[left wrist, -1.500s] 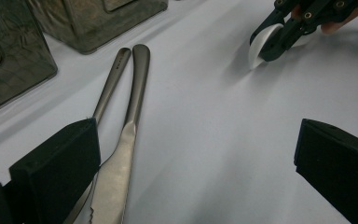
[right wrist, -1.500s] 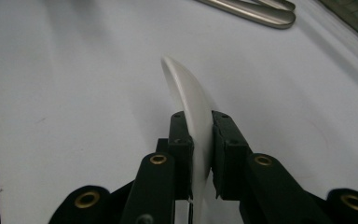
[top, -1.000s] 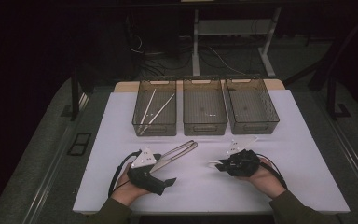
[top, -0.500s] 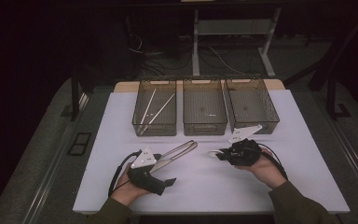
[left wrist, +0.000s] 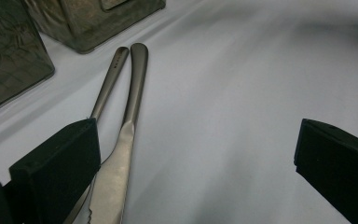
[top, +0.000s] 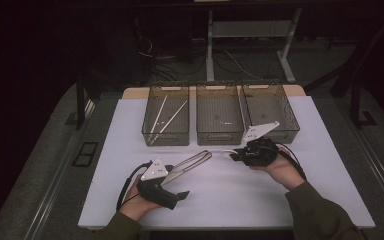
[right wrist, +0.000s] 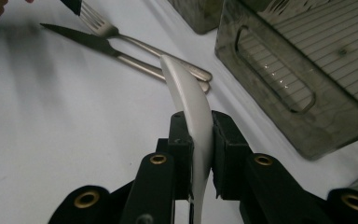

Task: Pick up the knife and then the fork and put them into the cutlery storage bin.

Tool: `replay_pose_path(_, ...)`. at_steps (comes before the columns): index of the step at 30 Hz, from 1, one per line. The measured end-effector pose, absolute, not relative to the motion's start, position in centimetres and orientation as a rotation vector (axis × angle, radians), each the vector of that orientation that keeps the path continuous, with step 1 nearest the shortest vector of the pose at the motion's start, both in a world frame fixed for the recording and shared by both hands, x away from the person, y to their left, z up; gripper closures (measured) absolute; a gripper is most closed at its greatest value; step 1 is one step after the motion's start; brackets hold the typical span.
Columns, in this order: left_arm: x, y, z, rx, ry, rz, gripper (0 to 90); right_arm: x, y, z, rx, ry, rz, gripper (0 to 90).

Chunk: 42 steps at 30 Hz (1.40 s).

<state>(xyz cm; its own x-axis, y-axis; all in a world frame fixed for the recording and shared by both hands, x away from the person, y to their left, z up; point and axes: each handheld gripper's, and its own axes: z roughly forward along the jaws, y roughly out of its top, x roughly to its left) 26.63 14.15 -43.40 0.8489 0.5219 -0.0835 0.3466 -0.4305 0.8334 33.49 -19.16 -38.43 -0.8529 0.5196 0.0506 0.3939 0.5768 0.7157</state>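
Three bins stand in a row at the table's (top: 105, 150) twelve o'clock edge: left bin (top: 166, 116), middle bin (top: 219, 115), right bin (top: 270, 111). A knife (top: 192, 162) and fork (left wrist: 107, 88) lie side by side at centre, handles toward one o'clock.

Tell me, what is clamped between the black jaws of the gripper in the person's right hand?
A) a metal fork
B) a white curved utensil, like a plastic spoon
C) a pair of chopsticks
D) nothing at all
B: in the right gripper view, the right gripper has its jaws pressed on a white curved utensil, while the metal fork and knife lie on the white table beyond.
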Motion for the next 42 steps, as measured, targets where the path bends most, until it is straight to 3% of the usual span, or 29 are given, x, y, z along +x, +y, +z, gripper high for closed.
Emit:
replay_pose_path(24, 26.5, 14.0, -43.4, 2.050, 0.636, 0.228, 0.0, 38.3, -17.2, -34.0, 0.764, 2.592, 1.135, 79.1)
replay_pose_path(42, 26.5, 14.0, -43.2, 2.057, 0.623, 0.227, 0.0, 43.6, -14.3, -33.7, 0.821, 2.575, 1.074, 79.0)
